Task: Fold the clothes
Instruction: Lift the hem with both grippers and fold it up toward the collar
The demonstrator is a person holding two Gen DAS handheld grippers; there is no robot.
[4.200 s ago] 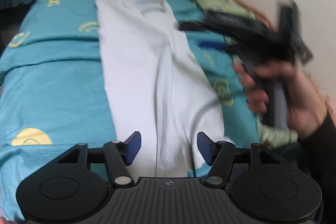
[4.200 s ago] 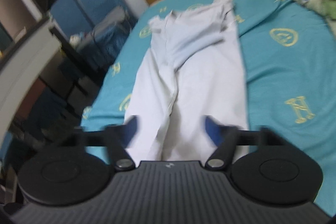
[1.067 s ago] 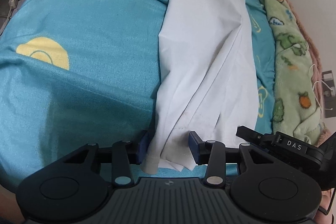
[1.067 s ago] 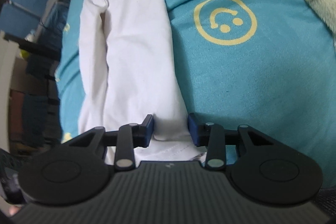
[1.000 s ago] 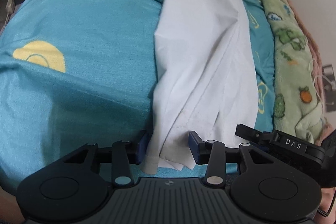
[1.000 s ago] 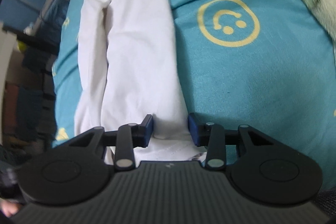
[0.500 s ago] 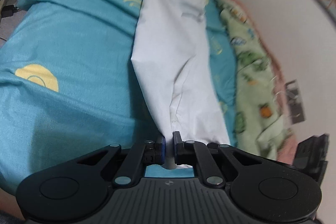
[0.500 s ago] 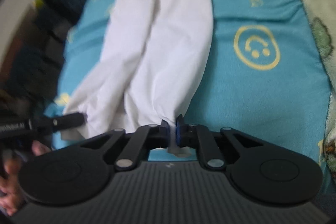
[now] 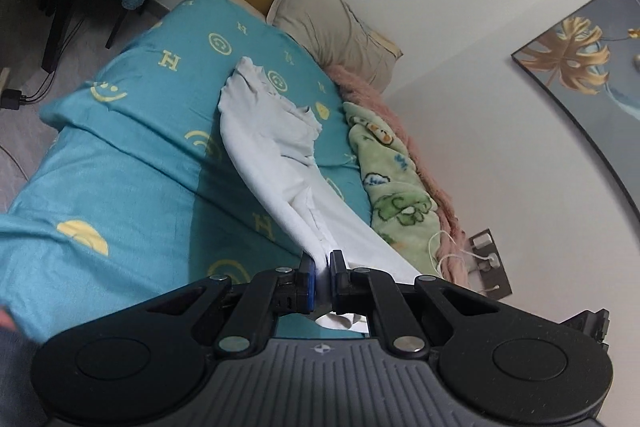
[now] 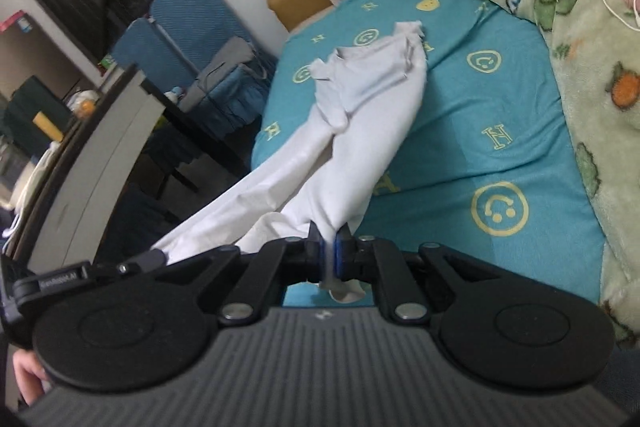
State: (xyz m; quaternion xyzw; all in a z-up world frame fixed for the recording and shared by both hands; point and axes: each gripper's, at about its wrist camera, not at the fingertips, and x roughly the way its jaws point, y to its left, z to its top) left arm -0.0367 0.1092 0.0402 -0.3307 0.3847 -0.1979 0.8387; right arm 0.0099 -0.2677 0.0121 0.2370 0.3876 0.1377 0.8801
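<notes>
White trousers [image 9: 264,143] lie lengthwise on the teal bed sheet [image 9: 120,187], waistband at the far end toward the pillows. My left gripper [image 9: 322,269] is shut on one leg hem and holds it lifted above the bed. My right gripper [image 10: 329,247] is shut on the other leg hem of the trousers [image 10: 360,131], also lifted. The near half of the trousers hangs stretched in the air; the far half rests on the sheet. The left gripper also shows at the lower left of the right wrist view [image 10: 132,265].
A green fleece blanket [image 10: 580,27] and a pink blanket [image 9: 400,147] lie along the wall side. Pillows [image 9: 332,19] sit at the head. Blue chairs [image 10: 180,39] and a dark table [image 10: 100,147] stand beside the bed. A wall socket with cables [image 9: 488,259] is by the blanket.
Both grippers closed on the leg hems, then rose and pulled back, lifting the near half of the trousers off the sheet.
</notes>
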